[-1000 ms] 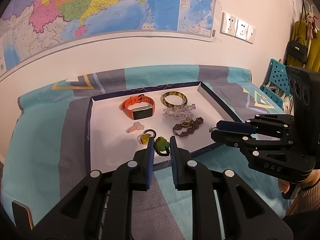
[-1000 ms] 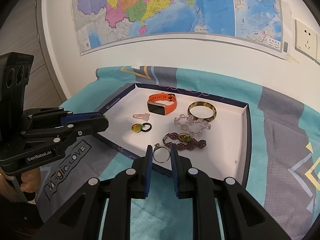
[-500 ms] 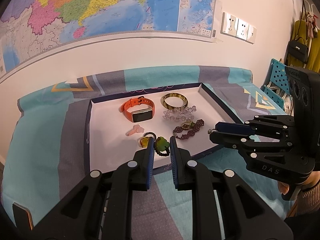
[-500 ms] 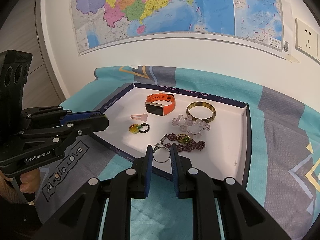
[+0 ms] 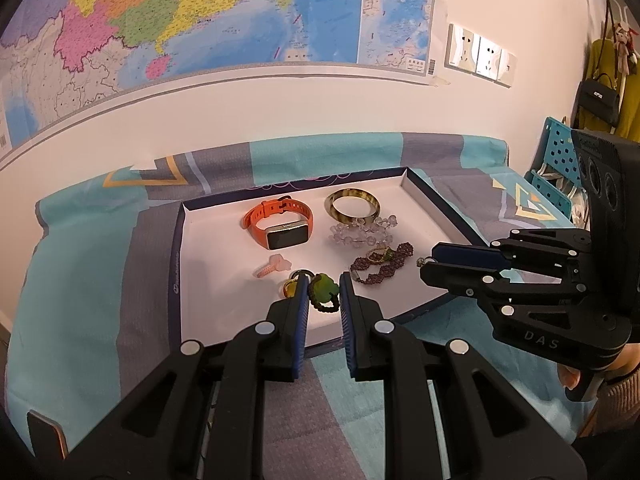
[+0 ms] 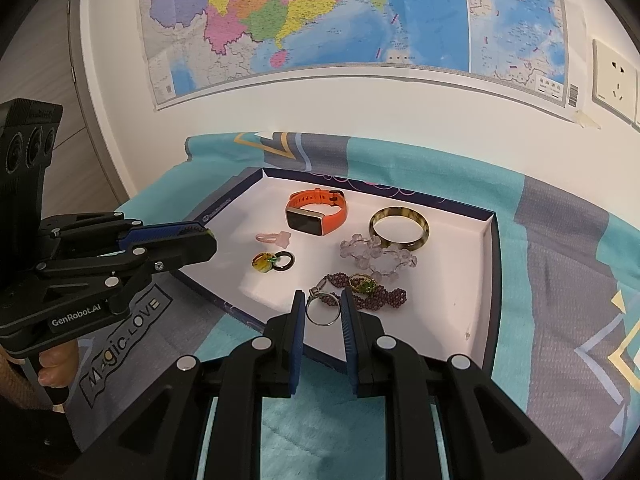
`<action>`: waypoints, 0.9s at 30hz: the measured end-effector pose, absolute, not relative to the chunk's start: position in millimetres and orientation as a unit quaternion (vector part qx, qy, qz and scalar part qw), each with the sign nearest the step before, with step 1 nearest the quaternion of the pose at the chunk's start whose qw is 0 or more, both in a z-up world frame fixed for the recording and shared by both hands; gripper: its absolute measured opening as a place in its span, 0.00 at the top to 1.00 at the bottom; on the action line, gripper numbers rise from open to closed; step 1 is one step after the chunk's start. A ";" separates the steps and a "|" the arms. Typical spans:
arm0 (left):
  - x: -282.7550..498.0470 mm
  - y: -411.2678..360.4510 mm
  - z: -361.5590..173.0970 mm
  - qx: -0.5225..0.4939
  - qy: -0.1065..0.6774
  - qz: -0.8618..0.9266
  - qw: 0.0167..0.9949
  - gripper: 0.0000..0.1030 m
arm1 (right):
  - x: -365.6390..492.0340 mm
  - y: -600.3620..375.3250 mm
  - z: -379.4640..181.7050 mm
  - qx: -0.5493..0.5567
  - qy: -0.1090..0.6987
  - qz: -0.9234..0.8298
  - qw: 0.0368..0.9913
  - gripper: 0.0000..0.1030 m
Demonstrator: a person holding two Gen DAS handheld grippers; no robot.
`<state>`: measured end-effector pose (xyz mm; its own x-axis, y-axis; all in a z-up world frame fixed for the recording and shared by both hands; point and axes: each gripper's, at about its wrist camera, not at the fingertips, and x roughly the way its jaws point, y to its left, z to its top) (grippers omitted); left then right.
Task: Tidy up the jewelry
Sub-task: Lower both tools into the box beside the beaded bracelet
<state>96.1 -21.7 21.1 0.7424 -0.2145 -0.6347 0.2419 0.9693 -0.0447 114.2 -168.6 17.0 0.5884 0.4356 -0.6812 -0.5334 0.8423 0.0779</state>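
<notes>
The change is slight. In the left wrist view, the orange watch [image 5: 280, 226] and the tray [image 5: 177, 272] around it sit marginally lower in frame than one second ago.

yellow charm [image 5: 291, 288] half behind gripper finger

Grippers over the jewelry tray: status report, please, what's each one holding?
Left gripper shut on green ring. Right gripper shut on silver ring. Both above white tray; watch, bangle, bracelets inside. Nothing in the way.
</notes>
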 end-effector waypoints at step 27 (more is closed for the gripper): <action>114.8 -25.1 11.7 0.020 0.346 -0.108 0.932 0.85 | 141.1 -164.5 11.7 -0.065 0.375 0.268 0.885 0.84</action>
<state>114.8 -25.1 11.7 0.7367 -0.1867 -0.6499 0.2144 0.9760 -0.0373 141.1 -164.5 11.7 0.5748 0.4253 -0.6991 -0.5222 0.8484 0.0867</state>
